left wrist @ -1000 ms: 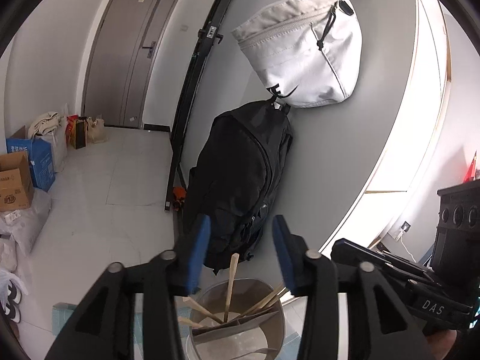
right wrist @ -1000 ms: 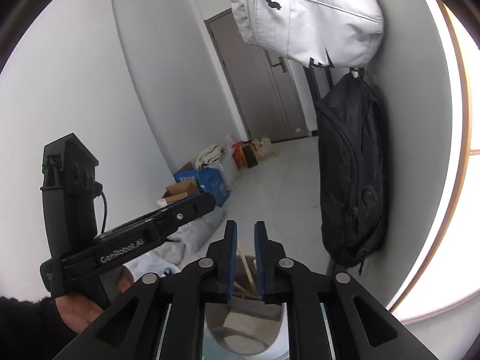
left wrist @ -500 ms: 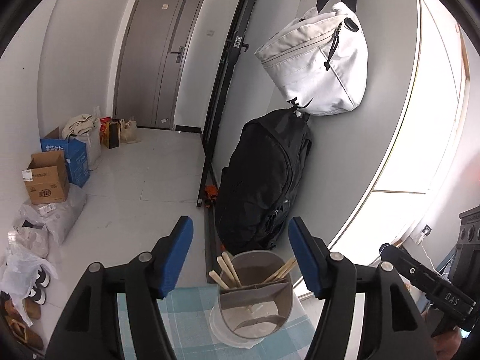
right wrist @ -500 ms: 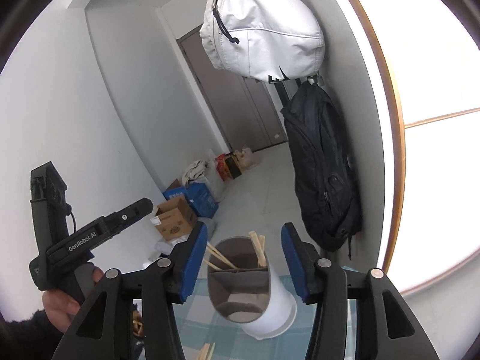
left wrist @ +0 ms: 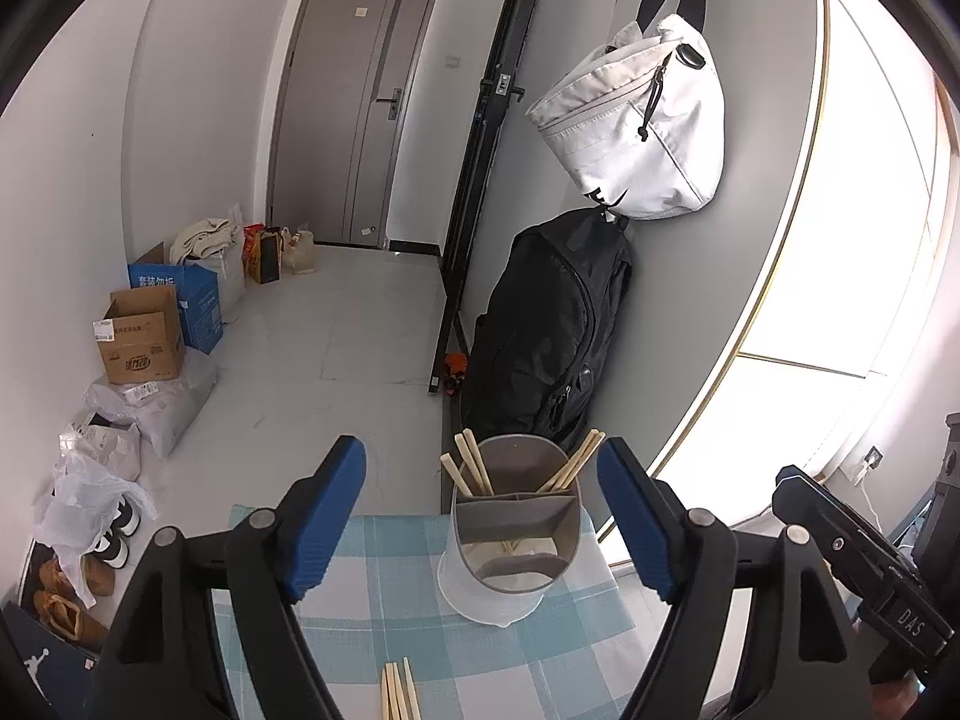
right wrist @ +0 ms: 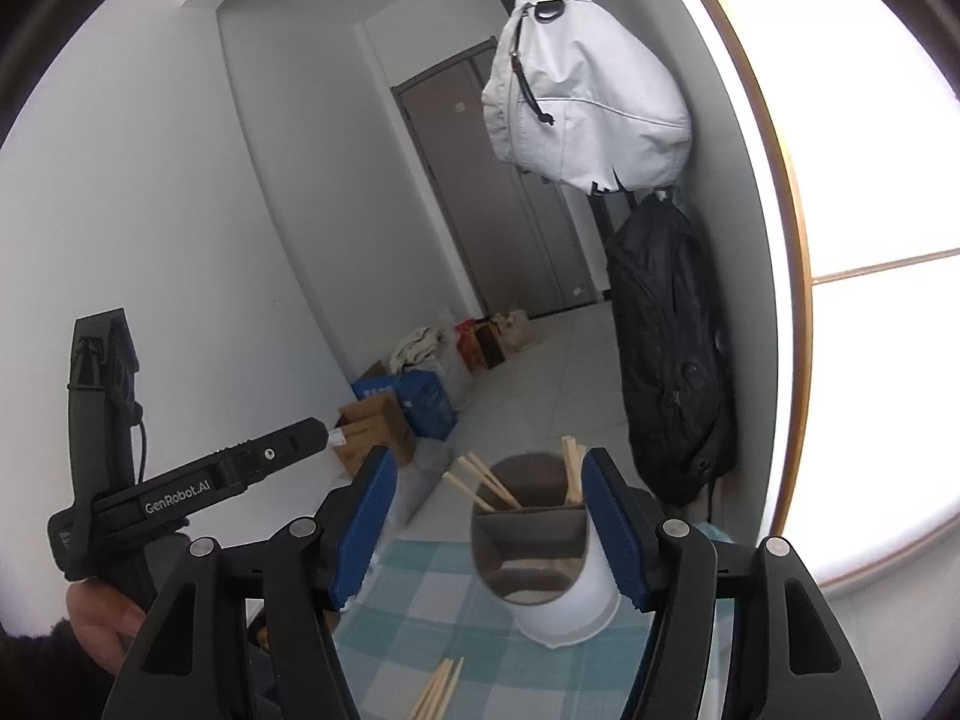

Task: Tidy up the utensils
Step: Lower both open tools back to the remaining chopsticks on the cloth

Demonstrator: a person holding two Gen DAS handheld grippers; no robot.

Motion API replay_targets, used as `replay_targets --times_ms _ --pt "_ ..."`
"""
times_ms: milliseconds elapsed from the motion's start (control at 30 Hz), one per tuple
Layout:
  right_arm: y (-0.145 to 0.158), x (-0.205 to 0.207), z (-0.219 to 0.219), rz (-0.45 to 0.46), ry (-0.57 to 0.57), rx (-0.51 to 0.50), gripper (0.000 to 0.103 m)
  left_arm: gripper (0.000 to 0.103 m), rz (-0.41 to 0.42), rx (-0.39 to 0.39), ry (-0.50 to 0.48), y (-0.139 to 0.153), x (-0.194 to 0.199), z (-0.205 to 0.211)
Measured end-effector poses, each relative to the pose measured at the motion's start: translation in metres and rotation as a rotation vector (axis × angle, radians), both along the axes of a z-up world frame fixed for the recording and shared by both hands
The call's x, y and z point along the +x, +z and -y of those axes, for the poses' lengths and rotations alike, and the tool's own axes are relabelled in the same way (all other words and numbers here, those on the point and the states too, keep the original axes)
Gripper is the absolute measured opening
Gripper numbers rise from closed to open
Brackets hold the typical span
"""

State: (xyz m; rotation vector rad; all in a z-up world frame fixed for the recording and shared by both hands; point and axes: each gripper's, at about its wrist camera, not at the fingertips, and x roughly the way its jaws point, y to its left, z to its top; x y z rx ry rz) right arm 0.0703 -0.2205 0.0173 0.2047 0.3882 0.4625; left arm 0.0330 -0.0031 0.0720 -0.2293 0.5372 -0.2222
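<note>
Both tongs are wide open now, and nothing sits between their blue pads. The left tongs (left wrist: 480, 516) and the right tongs (right wrist: 489, 525) have just been opening, and both have pulled back from the cup (left wrist: 510, 534). A moment ago they were close over the top of it; now the whole cup shows.

The cup stands near the far edge of the surface (left wrist: 372, 600), on a blue and white checked cloth. It has little walls inside that split it into parts. Wooden chopsticks (left wrist: 471, 468) lean in one back part, and more chopsticks (left wrist: 573, 465) lean in the other back part. So it looks like each hand has just dropped its sticks in.

A few more loose chopsticks (left wrist: 397, 693) lie flat on the cloth, near the front edge. Those likely go in next, so the job is not done yet.
</note>
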Motion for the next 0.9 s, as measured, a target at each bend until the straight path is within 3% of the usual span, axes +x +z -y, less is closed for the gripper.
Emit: replay_targets --times_ms 333,400,533,900 --pt "-0.04 -0.031 -0.029 -0.012 0.037 -0.047 0.079 0.076 -0.013 0.016 0.039 -0.044 -0.032 -0.018" --pt "-0.052 -0.033 -0.037 -0.03 0.049 -0.066 0.085 0.079 -0.014 0.035 0.045 -0.053 -0.035 -0.021" --pt "-0.071 -0.035 -0.05 -0.061 0.062 -0.1 0.087 0.083 -0.031 0.066 0.057 -0.069 -0.04 -0.029" --pt "-0.11 -0.022 -0.074 -0.153 0.107 -0.163 0.099 0.083 -0.067 0.011 0.122 -0.115 -0.034 -0.067"
